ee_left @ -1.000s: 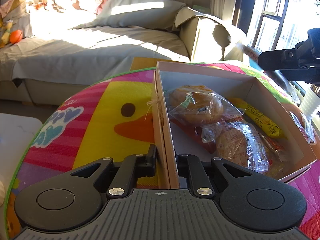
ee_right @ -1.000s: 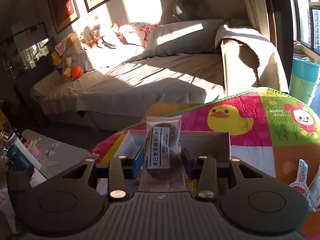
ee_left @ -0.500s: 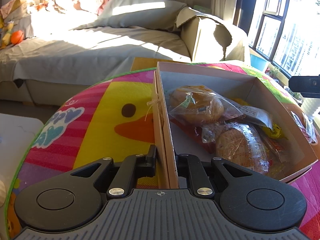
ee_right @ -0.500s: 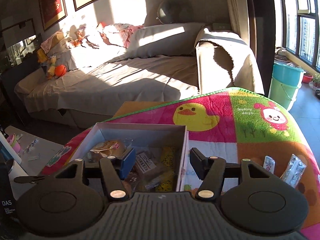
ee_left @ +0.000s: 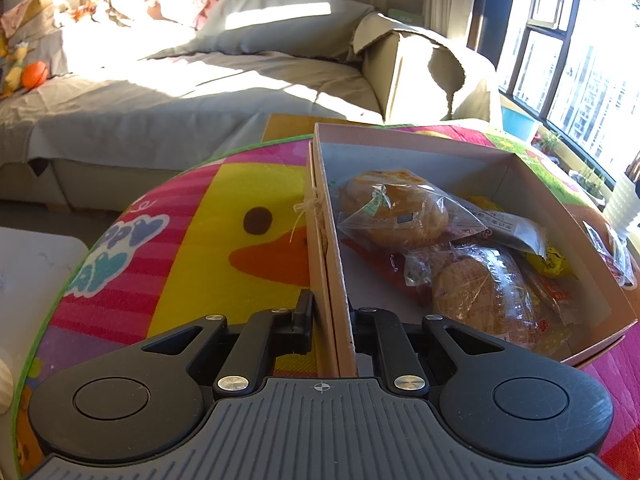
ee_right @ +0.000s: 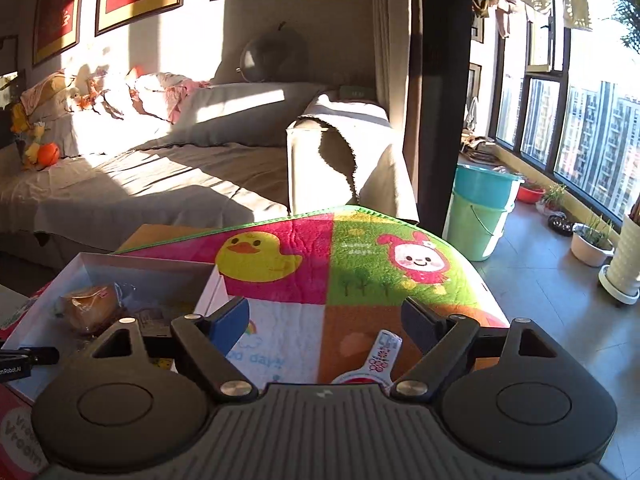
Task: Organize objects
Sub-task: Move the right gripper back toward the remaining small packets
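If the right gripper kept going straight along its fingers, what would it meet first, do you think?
Probably the red-and-white snack packet lying on the cartoon play mat, between the open right gripper fingers; depth is uncertain.

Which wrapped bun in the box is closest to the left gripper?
The bun in the red-printed wrapper, lying nearer the left gripper. The clear-bagged bun sits farther back in the box.
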A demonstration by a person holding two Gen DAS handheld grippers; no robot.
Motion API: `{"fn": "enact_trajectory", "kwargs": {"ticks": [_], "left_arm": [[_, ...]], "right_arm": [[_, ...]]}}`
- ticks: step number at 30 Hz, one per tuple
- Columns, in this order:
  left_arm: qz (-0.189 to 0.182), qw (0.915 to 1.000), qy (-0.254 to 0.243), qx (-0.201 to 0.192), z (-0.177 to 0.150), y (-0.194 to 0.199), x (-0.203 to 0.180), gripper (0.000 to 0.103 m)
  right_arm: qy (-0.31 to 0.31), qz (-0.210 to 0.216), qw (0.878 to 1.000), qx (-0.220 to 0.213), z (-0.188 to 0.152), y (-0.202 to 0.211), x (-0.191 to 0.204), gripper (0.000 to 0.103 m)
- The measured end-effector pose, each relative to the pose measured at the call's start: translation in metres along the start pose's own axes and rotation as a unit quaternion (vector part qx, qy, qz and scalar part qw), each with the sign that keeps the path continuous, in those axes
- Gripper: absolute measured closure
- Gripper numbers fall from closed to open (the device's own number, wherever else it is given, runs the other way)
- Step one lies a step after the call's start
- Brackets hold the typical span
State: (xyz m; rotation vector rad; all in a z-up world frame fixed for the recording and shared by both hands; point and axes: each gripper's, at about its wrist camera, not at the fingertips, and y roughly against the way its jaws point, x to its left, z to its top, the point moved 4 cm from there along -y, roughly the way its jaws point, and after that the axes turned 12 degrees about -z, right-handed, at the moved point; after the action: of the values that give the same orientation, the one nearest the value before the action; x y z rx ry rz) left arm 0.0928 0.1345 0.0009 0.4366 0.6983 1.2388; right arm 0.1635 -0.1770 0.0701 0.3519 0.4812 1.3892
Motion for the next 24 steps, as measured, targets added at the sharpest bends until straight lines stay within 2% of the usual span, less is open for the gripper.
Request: {"fn": "enact_trajectory", "kwargs": {"ticks": [9, 19, 24], "left_arm": [[-0.002, 1.0000, 0.004, 0.005, 0.001, -0.004, 0.002, 0.090], [0.001, 1.0000, 0.003, 0.005, 0.001, -0.008, 0.002, 0.090], [0.003, 1.0000, 0.003, 0.006, 0.005, -0.011, 0.003, 0.090]], "right_arm": [[-0.070, -0.049, 0.995, 0.059, -0.030, -0.030, -0.041, 0.019], [-0.092, -0.091, 0.990, 0.061, -0.035, -0.035, -0.070, 0.018], [-0.134, -0.098, 0.984, 0.062, -0.031, -0.037, -0.089, 0.017]]}}
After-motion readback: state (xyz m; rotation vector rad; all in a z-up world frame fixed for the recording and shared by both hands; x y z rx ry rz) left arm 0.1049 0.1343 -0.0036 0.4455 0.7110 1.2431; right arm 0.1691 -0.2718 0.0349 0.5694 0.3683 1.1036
